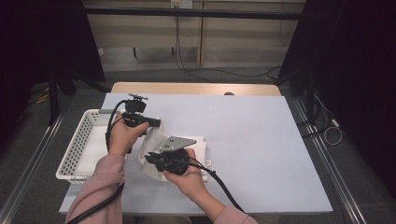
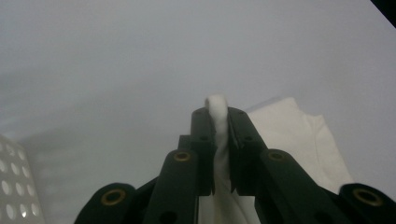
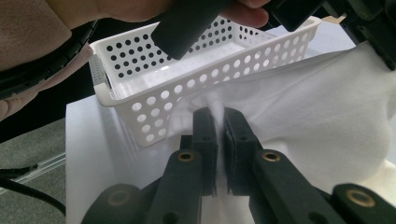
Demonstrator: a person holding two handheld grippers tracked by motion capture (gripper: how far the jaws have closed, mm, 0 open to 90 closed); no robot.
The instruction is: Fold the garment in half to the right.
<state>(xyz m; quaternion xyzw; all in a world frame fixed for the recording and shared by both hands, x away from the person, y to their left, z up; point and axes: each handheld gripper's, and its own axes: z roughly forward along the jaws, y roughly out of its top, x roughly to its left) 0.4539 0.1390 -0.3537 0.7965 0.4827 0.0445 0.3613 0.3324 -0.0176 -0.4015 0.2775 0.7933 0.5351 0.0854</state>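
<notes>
Between both grippers, the white cloth (image 3: 322, 102) hangs soft and creased.

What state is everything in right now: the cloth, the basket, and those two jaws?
white cloth: lifted off the table, pinched at two spots.
white perforated basket: upright; looks empty.
left gripper: jaws shut on a cloth fold.
right gripper: jaws shut on the cloth beside the basket.

The cloth (image 1: 156, 149) is lying on the table (image 1: 252, 140), just right of the basket (image 1: 81, 140); the left gripper (image 1: 156, 123) is sitting behind it, the right gripper (image 1: 148, 158) before it; both are pinching its edges.
</notes>
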